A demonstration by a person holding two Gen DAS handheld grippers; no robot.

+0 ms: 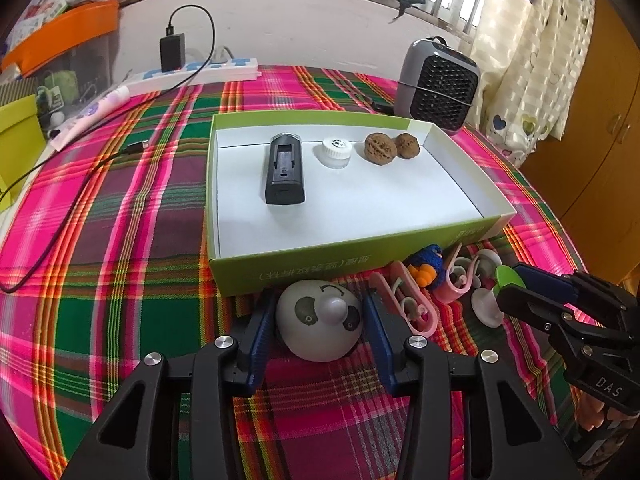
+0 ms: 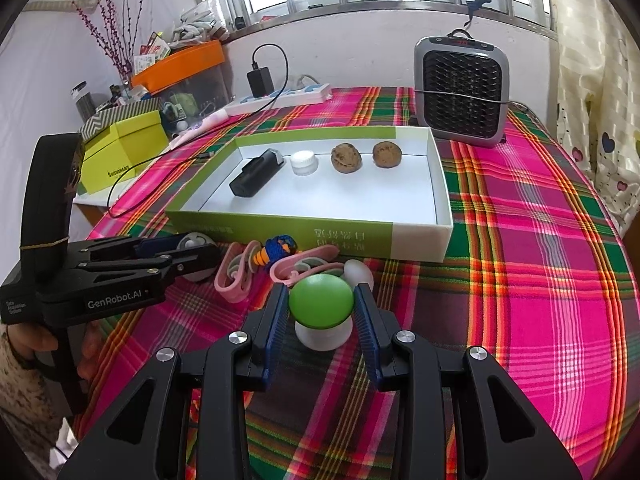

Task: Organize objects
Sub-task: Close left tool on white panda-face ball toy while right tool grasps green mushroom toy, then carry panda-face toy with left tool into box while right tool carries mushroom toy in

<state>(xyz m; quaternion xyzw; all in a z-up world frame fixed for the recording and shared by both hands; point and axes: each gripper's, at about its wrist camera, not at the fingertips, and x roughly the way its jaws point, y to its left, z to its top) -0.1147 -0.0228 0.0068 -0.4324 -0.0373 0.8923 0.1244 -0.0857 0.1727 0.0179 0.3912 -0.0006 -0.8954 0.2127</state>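
A white ball with a panda face (image 1: 320, 320) rests on the plaid cloth just in front of the green box (image 1: 320, 260). My left gripper (image 1: 320, 300) has its blue pads against both sides of the ball. My right gripper (image 2: 321, 292) is shut on the cap of a green mushroom toy (image 2: 321, 300) with a white base; it also shows at the right of the left wrist view as the right gripper (image 1: 508, 280). Inside the box lie a black device (image 1: 284, 172), a white cap (image 1: 336, 152) and two walnuts (image 1: 380, 148).
Pink clips (image 1: 404, 304), a blue-orange knitted toy (image 1: 428, 268) and a white suction cup (image 1: 486, 308) lie between the grippers. A grey heater (image 1: 438, 84) stands behind the box. A power strip (image 1: 200, 72) and cable run at the back left, beside a yellow box (image 2: 124, 148).
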